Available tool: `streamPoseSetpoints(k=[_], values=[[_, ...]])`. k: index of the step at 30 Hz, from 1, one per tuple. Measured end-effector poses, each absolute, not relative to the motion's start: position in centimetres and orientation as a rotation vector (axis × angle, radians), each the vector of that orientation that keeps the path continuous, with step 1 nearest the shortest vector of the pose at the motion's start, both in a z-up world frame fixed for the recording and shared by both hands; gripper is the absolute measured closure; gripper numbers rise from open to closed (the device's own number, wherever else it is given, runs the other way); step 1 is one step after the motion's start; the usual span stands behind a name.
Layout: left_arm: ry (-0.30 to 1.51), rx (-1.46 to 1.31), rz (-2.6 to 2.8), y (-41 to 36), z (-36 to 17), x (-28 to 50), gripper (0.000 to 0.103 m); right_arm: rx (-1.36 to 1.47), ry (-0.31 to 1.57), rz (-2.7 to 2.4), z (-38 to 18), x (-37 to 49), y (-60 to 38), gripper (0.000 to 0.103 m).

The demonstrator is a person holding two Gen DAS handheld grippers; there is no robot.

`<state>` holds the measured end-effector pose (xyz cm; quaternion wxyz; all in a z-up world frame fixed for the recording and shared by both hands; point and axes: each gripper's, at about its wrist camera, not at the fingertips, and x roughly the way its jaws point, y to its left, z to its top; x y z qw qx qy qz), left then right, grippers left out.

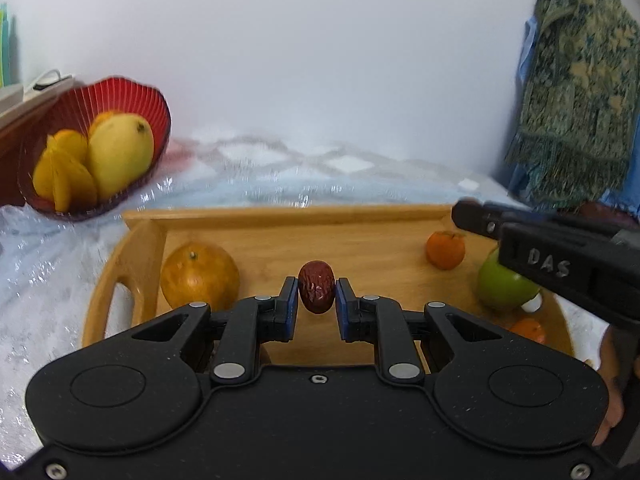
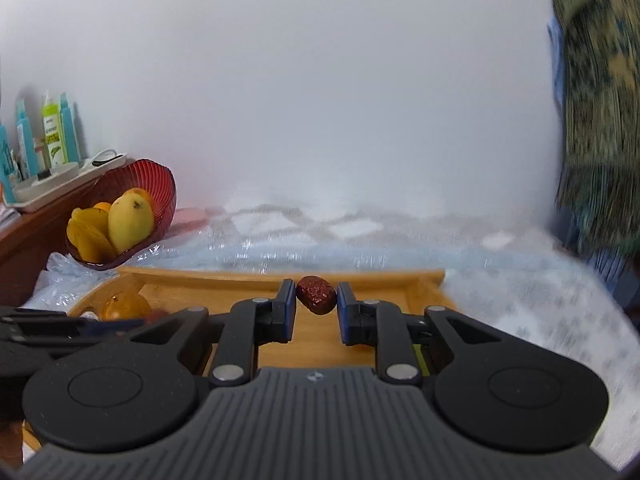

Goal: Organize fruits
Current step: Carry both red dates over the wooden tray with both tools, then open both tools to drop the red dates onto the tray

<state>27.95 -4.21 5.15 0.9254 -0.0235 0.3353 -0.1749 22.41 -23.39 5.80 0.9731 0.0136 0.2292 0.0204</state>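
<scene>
two grippers, and i see each pinching a wrinkled dark red date: my left gripper holds one date, my right gripper another date, both lifted above the wooden handled tray. on the tray lie a large orange, a small tangerine and a green apple. farther left, a red ribbed bowl holds a yellow mango.

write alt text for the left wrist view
The left hand-held gripper holds a red date above a wooden tray with an orange, a tangerine and a green apple. A red bowl of yellow fruit stands behind, left.
</scene>
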Motion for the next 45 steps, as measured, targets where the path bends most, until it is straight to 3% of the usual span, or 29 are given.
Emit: streamPoseSetpoints(k=[19,45], values=[[0.686,0.037,-0.377,-5.6,3.6,28.2,0.084,0.012,0.607,-0.006,1.9,24.4,-23.5,0.077],[0.690,0.107,-0.400,-6.5,3.1,28.8,0.083,-0.055,0.616,0.003,1.6,24.6,-22.9,0.076]])
